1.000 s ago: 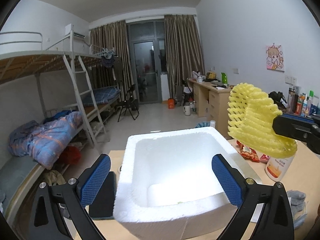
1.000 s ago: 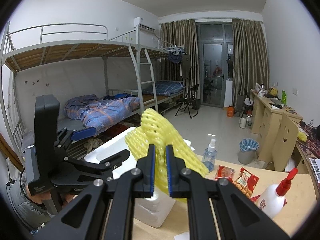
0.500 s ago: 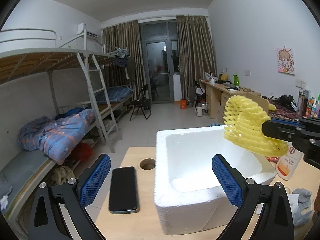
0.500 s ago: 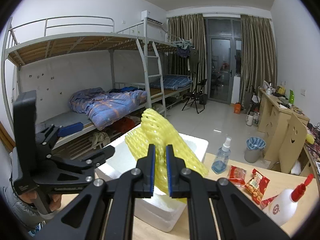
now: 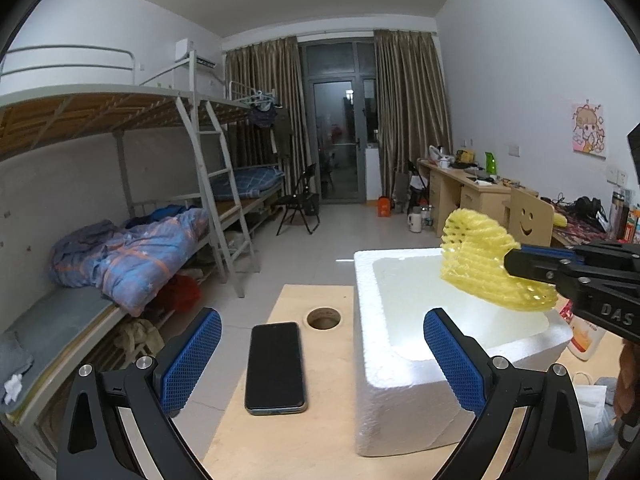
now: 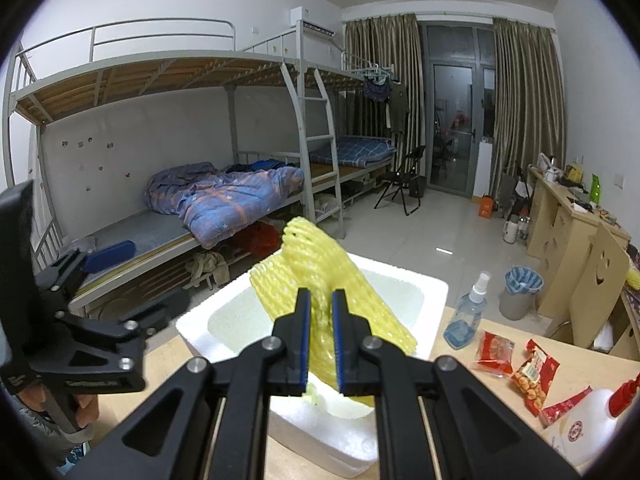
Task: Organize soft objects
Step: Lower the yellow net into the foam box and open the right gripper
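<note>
Broadly, from largest to smallest: my table point(image 5: 304, 432) carries a white foam box point(image 5: 384, 384), open at the top, with a phone point(image 5: 276, 364) lying flat just beside its left wall. Over the box's open cavity hangs the yellow foam net point(image 6: 320, 272), the soft thing I am sorting; my right gripper point(image 6: 320, 344) is clamped on its lower part, jaws nearly together with the mesh squashed between the pads. My left gripper point(image 5: 320, 364) stands wide open and empty, low in front of the box and phone. I judge the net very light, springy and easily crushed, unlikely to slip from ribbed pads yet apt to cling to them on release. Taking it across a flattened fold, as here, seems sound; a pinch on a single strand might tear it.
</note>
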